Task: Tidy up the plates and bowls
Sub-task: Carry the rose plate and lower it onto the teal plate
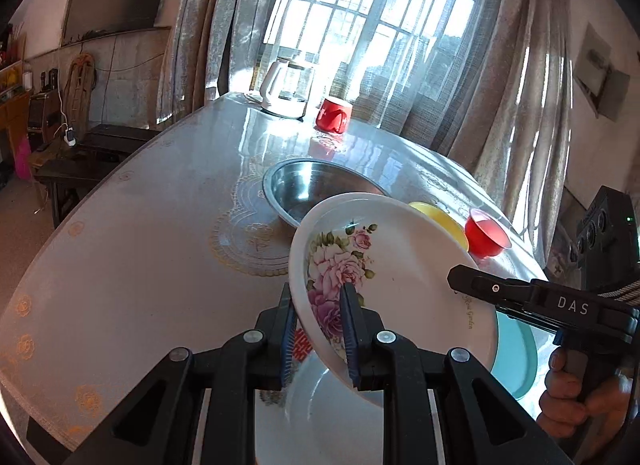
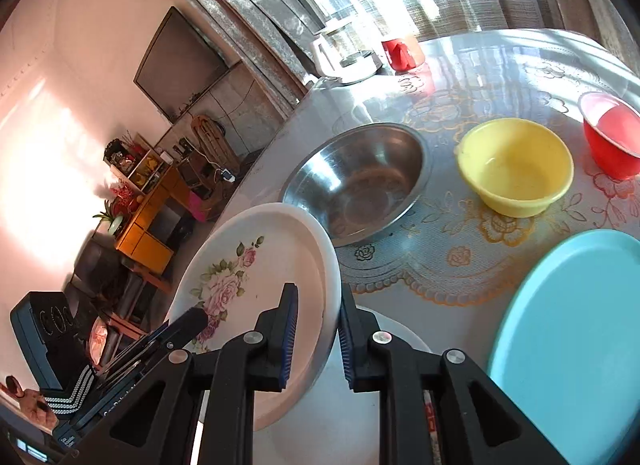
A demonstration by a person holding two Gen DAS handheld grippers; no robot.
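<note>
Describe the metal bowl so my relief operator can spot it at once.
Start at the round table with the lace-pattern cloth by the sunny window. Near its middle, just beyond the flowered plate held by both grippers, sits the metal bowl. It is the only shiny silver one; its neighbours are a yellow bowl and a red bowl.

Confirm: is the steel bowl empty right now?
Yes, the right wrist view shows the steel bowl with only its bare, shiny inside and nothing lying in it.
</note>
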